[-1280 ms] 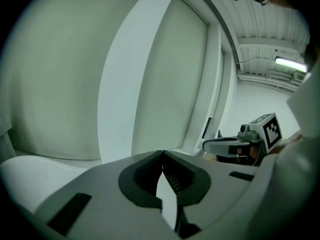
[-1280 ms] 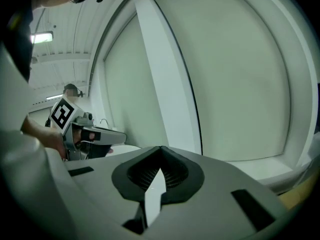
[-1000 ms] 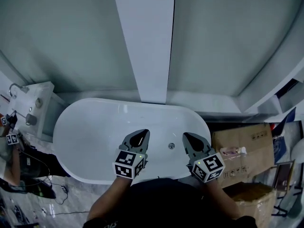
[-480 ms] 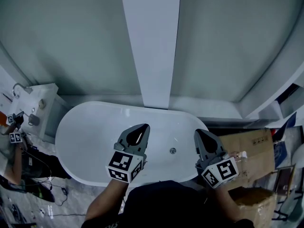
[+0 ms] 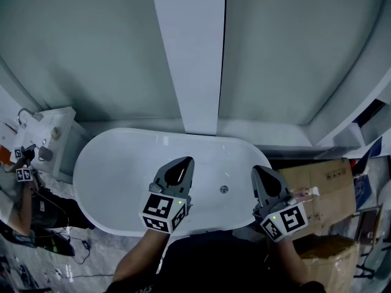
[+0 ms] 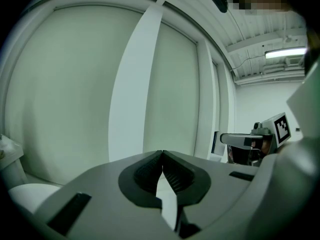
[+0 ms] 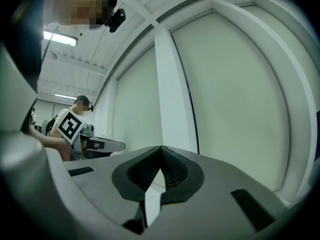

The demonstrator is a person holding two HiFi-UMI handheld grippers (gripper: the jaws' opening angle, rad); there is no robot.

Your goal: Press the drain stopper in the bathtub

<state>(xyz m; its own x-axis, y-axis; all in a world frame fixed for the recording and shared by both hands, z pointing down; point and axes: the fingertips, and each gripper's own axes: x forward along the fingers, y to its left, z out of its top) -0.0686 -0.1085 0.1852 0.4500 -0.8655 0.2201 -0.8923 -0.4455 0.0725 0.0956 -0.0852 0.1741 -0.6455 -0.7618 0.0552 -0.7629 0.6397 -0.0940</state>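
White bathtub (image 5: 116,170), drain stopper (image 5: 223,189) on its floor, low between the left hand-held gripper (image 5: 185,161) and right hand-held gripper (image 5: 256,170). Both are pinched closed, empty and aimed wallward; the right appears marginally nearer.

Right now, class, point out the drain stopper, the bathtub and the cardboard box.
drain stopper (image 5: 224,189): head view, on its round top.
bathtub (image 5: 110,176): head view, on the bare white inside, left end.
cardboard box (image 5: 324,185): head view, on its top face.
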